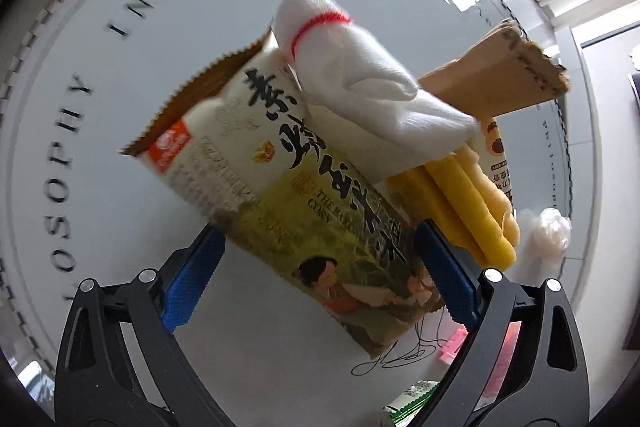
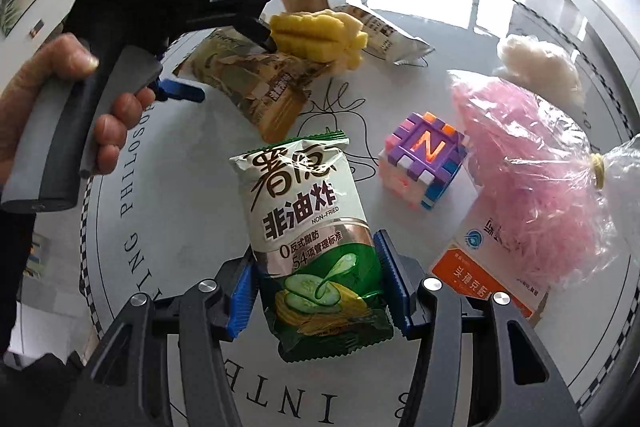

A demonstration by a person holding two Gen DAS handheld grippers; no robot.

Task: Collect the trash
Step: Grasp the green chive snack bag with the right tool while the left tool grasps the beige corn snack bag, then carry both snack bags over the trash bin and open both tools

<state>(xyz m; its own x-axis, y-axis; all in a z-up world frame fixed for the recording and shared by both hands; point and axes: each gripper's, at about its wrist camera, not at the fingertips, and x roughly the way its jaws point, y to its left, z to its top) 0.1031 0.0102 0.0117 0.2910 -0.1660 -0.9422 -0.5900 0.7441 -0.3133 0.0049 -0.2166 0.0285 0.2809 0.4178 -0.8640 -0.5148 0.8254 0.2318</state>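
Right gripper [image 2: 318, 291]: blue pads closed against both sides of a green chip packet [image 2: 310, 227], gripped at its lower half; whether the packet is lifted clear of the white worktop [image 2: 168, 235] cannot be told.

Left gripper [image 1: 316, 267]: jaws set wide, one to each side of a beige snack packet [image 1: 280, 179]; contact by the pads cannot be confirmed. In the right wrist view this gripper is seen in the person's left hand [image 2: 80, 107], reaching over the packet toward the far side of the worktop.

Overlying items: a white cloth bundle [image 1: 360, 75] tied with red thread and a yellow ridged object [image 1: 460, 203] lie against the beige packet.

Further out: a brown cardboard piece [image 1: 500, 79], a coloured block cube [image 2: 424, 159], a bag of pink shreds [image 2: 532, 167], an orange-and-white box [image 2: 484, 267], crumpled white paper [image 2: 540, 63].

Risks, as judged: the cloth and yellow object may be dragged or tipped when the beige packet is lifted; a slack foil packet may slide from either grip.
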